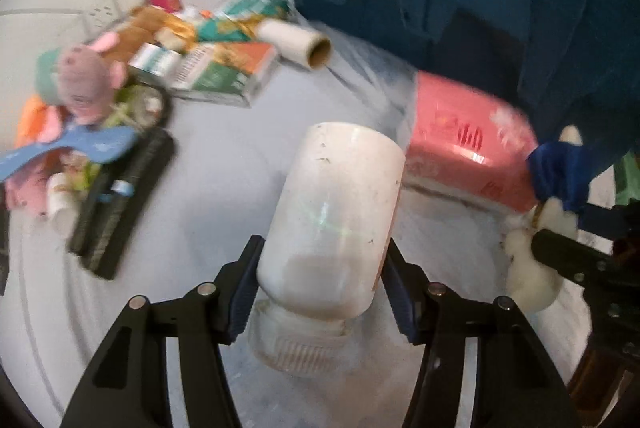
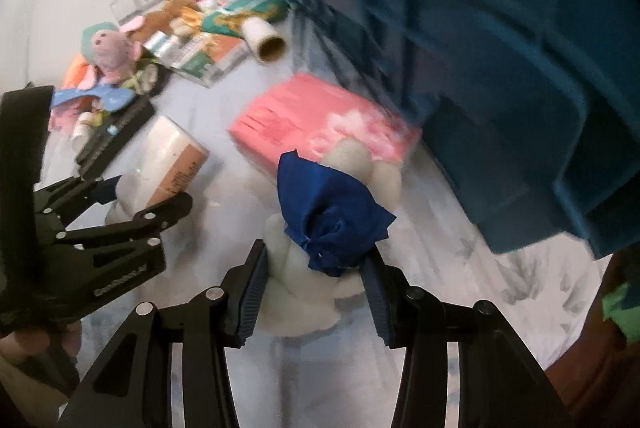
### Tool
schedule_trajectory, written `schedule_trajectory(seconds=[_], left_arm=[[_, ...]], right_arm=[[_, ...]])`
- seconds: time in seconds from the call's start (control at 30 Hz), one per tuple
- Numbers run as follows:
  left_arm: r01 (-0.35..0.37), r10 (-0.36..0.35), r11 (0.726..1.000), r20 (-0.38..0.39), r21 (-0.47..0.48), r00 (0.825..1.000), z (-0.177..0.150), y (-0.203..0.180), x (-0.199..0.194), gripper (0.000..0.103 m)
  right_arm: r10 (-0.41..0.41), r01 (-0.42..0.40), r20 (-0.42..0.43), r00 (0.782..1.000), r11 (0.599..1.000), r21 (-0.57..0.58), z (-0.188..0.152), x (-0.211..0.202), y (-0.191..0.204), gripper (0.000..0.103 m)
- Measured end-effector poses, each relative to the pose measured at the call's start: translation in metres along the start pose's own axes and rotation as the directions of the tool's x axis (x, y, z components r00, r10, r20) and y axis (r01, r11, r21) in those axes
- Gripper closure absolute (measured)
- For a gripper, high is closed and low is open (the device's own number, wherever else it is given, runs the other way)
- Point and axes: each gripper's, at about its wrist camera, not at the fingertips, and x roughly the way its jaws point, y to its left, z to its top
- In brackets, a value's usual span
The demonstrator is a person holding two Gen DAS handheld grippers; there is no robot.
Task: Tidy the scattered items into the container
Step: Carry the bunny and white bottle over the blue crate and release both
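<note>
White floor (image 1: 208, 164), scuffed grey, runs under everything you see. Your blue crate (image 2: 500, 76) is the biggest thing, ribbed walls, filling the upper right of both views, rim near the right gripper. Just beside its base lies the pink pack (image 2: 324, 126), flat on the floor, blurred. Farther back sits the pile (image 1: 120, 76): cartons, a pink plush, a cardboard tube, a black comb-like piece, all touching or overlapping, well apart from the crate's near corner.

Your left gripper (image 1: 320, 288) is clamped on the bottle (image 1: 340, 212): white plastic, scuffed, ribbed cap toward the camera, base pointing away, tilted. Both pads press its sides near the shoulder; jaws roughly half spread. From the right wrist view the bottle shows an orange-brown label on one side.

Your right gripper (image 2: 316, 280) grips the toy (image 2: 348, 168): white fuzzy plush wrapped in dark blue cloth, gathered in a knot near the jaws. Pads squeeze the body below the cloth; jaws about half spread. Toy sits in front of the pink pack, close to the crate wall. Cannot tell if either item touches the floor.
</note>
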Motion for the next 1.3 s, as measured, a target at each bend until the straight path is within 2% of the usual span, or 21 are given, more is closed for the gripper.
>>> schedule_trajectory(seconds=[0.13,0.3,0.43,0.53,0.63,0.73,0.8,0.9,1.03,1.17,1.3], left_arm=[[-0.006,0.009,0.999,0.067,-0.046,0.998,0.001,0.015,-0.046,0.047],[-0.004,0.019,0.996,0.168,-0.091,0.986,0.005,0.028,-0.111,0.047],[0.006,0.021,0.995,0.262,-0.101,0.965,0.016,0.024,-0.162,0.047],[0.015,0.017,0.996,0.336,-0.092,0.942,0.031,0.005,-0.192,0.047],[0.024,0.012,0.996,0.408,-0.082,0.913,0.045,-0.013,-0.222,0.047],[0.031,0.007,0.997,0.477,-0.072,0.879,0.06,-0.031,-0.252,0.047],[0.043,-0.006,0.997,0.514,-0.059,0.858,0.075,-0.056,-0.263,0.047],[0.059,-0.025,0.997,0.539,-0.046,0.842,0.101,-0.103,-0.264,0.047],[0.068,-0.05,0.998,0.521,-0.016,0.852,0.139,-0.168,-0.248,0.047],[0.061,-0.054,0.998,0.456,0.0,0.888,0.175,-0.226,-0.221,0.047],[0.028,-0.029,1.0,0.38,0.009,0.925,0.2,-0.265,-0.196,0.047]], right_arm=[[0.021,-0.019,0.053,0.998,0.999,-0.051,0.012,-0.03,0.022,0.058],[0.052,-0.035,0.149,0.987,0.993,-0.108,0.028,-0.083,0.047,0.058],[0.069,-0.034,0.245,0.967,0.989,-0.142,0.041,-0.131,0.056,0.058],[0.087,-0.034,0.335,0.938,0.986,-0.161,0.051,-0.174,0.053,0.058],[0.091,-0.023,0.427,0.9,0.987,-0.162,0.061,-0.216,0.034,0.058],[0.093,-0.021,0.496,0.864,0.989,-0.149,0.07,-0.247,0.005,0.058],[0.077,-0.004,0.538,0.84,0.991,-0.135,0.078,-0.263,-0.025,0.058],[0.054,0.017,0.56,0.826,0.993,-0.12,0.089,-0.271,-0.072,0.058],[0.022,0.04,0.565,0.825,0.994,-0.098,0.105,-0.269,-0.144,0.058],[-0.003,0.051,0.538,0.843,0.996,-0.073,0.123,-0.255,-0.206,0.058],[-0.002,0.037,0.51,0.86,0.998,-0.059,0.136,-0.241,-0.255,0.058]])
